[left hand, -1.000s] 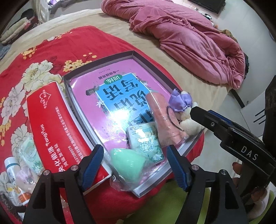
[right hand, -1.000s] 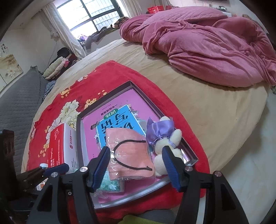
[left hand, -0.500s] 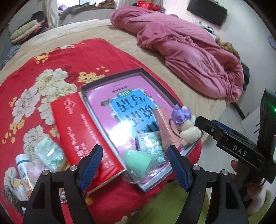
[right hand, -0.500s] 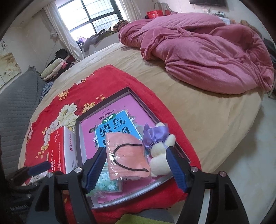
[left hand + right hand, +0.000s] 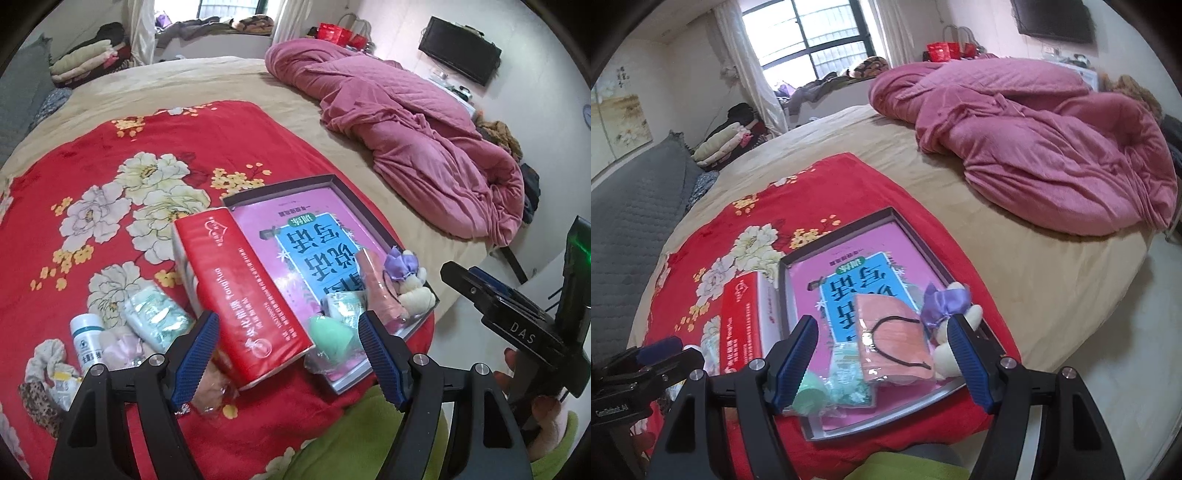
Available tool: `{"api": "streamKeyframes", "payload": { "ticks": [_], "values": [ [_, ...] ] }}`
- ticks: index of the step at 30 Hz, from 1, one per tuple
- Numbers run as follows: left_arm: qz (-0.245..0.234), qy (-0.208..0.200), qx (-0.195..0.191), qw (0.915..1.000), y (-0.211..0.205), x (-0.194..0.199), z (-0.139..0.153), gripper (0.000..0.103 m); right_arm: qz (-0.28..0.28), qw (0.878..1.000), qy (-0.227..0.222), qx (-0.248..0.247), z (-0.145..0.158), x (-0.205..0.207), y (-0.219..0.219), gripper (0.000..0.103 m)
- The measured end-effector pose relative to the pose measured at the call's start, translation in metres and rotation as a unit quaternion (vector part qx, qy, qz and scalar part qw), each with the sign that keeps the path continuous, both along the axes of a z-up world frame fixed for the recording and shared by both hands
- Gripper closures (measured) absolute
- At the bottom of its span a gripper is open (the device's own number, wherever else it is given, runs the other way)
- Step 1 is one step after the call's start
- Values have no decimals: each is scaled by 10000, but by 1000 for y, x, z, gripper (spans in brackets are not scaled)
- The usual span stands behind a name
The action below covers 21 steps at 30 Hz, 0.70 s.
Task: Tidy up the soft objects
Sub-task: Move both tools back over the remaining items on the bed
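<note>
Both my hands have drawn back; left fingers (image 5: 287,349) and right fingers (image 5: 882,354) gape empty. Beyond them the shallow grey cardboard tray (image 5: 849,232) gathers the purple-bowed plush toy (image 5: 955,314) and mint-green egg-shaped sponge (image 5: 330,332), corralled together.

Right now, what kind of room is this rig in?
Most likely a home bedroom: a rumpled pink quilted duvet lies on a tan-sheeted bed, with a black wall-mounted TV and a curtained window behind.

Two wrist views, seemingly overlapping tray (image 5: 424,291) (image 5: 938,266)
</note>
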<state>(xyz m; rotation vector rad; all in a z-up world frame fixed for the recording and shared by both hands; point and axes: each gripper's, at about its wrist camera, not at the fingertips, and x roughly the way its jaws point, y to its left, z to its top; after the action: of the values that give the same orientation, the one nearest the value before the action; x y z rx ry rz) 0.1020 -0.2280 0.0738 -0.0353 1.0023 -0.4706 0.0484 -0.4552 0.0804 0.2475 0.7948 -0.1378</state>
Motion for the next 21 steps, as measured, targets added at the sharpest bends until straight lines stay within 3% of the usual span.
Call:
{"api": "streamKeyframes", "payload": {
  "ticks": [10,21],
  "values": [
    [245,-98,-217,9994,35,-9,14,24,326,9991,-37,-258,14,-5,39,31],
    [727,21,-249,9970,95,-20,9,24,791,9961,-76,-391,25,-1,90,31]
  ]
}}
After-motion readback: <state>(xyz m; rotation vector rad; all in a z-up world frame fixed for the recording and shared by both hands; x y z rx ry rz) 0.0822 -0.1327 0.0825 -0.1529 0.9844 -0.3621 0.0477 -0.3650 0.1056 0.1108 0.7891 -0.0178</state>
